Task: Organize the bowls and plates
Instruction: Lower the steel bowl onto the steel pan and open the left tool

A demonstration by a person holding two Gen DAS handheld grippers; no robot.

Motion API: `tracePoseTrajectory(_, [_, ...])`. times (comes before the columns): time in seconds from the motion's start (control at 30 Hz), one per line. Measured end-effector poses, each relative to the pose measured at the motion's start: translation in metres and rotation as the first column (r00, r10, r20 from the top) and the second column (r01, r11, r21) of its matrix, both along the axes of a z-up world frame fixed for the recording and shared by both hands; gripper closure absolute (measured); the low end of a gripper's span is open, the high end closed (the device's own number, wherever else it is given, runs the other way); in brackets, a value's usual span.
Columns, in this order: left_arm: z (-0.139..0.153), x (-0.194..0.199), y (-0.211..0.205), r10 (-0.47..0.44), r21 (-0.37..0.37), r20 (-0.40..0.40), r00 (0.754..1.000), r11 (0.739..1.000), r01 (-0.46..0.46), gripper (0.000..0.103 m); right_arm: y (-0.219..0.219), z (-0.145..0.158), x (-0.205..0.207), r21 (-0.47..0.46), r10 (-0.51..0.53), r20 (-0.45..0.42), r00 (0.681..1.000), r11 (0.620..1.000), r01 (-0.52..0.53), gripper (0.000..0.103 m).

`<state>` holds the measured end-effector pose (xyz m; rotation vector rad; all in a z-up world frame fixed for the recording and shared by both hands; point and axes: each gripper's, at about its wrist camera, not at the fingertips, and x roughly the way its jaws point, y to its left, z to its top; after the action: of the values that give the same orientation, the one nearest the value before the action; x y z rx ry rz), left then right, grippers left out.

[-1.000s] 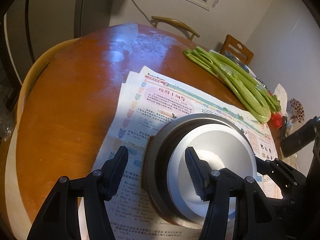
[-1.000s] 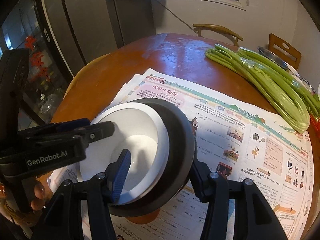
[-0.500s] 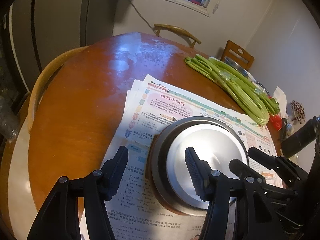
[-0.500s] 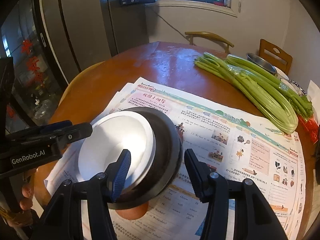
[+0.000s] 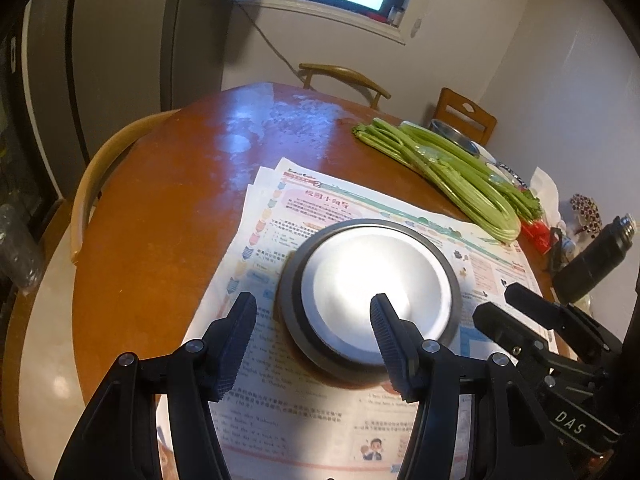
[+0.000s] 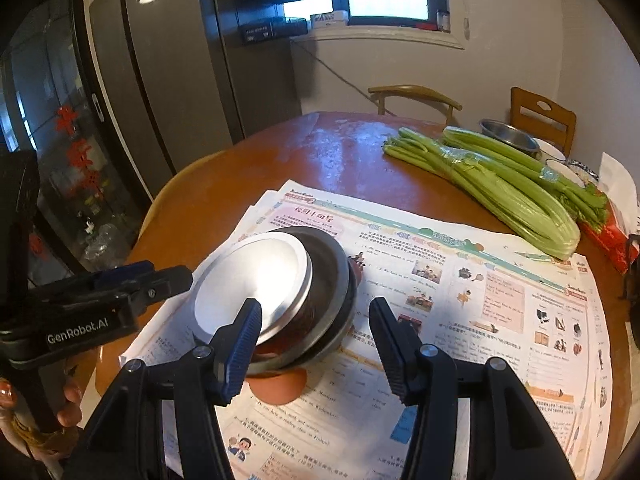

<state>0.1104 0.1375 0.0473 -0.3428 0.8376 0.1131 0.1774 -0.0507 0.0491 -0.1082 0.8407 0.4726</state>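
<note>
Both grippers have pulled up and back from the stack since a second ago, when their jaws straddled its rim. Left gripper (image 5: 313,305) and right gripper (image 6: 316,312) now hover with jaws released, holding nothing. On the newspaper (image 6: 480,280) sits a white bowl (image 6: 252,276) nested in a dark metal bowl (image 6: 332,280), seemingly done. Far across the surface (image 5: 160,220), beyond the celery (image 6: 520,196), another metal bowl (image 6: 508,134) and white dishes apparently remain; bare wood lies left.
</note>
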Motion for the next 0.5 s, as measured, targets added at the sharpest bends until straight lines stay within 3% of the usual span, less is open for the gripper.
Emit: tracePoseTrajectory(0.5, [-0.013,-0.038,-0.034,-0.015,0.034,0.002,1.0,0.999,0.015,0.042,-0.022,-0.01,-0.05,-0.005,0.019,0.036,0.999,1.0,-0.019,0.048])
